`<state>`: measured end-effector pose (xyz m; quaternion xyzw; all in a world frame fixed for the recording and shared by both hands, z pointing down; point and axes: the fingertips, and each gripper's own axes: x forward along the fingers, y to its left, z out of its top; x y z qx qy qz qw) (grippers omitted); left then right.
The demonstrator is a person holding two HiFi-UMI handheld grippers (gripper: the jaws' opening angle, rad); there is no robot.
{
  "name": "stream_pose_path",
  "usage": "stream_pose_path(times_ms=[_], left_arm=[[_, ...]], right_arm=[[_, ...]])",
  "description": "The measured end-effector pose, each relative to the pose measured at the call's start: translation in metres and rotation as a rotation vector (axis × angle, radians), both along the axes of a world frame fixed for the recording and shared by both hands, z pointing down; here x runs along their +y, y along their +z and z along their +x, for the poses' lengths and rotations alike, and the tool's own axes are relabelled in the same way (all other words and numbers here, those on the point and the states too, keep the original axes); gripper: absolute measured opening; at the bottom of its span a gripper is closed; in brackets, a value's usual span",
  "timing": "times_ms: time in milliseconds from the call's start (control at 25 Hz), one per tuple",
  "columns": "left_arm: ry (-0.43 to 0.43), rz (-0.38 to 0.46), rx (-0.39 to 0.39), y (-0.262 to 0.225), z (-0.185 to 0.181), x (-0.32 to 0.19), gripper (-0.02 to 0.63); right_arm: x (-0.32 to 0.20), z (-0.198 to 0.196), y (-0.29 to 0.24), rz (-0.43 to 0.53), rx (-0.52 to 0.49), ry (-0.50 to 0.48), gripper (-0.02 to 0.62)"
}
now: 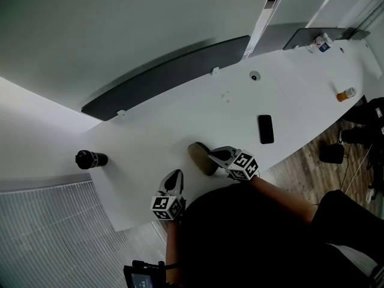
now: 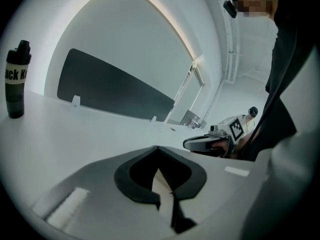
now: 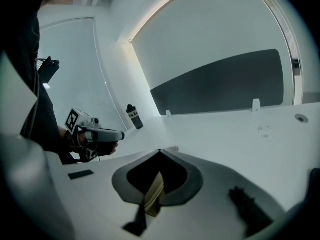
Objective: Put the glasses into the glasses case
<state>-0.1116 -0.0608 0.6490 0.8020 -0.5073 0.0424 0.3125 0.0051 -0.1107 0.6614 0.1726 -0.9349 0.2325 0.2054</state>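
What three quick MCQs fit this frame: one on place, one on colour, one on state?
1. In the head view, on which side of the right gripper does the black phone lie?
A) left
B) right
C) directly under it

2. What colour is the glasses case?
A) red
B) brown
C) blue

3. How do the right gripper's jaws stand?
A) wide apart
B) out of every view
C) together

Key:
1 B, the phone lies flat on the white table, off to the right of that gripper.
2 B, the case at the gripper's tip is brown against the white top.
3 C, the right gripper view shows them closed together.
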Motion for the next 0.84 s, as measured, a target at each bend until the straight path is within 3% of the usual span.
stream_pose_path(times_ms=[600, 840], left_arm=[[0.11, 0.011, -0.015, 0.011, 0.032, -0.005, 0.008], [0.105, 0.023, 0.01, 0.006, 0.035, -0.01, 0.008]], right_arm=[[-0.001, 0.011, 0.005, -0.033, -0.01, -0.004, 0.007], [-0.003, 0.014, 0.007, -0.031, 0.003, -0.001, 0.007]])
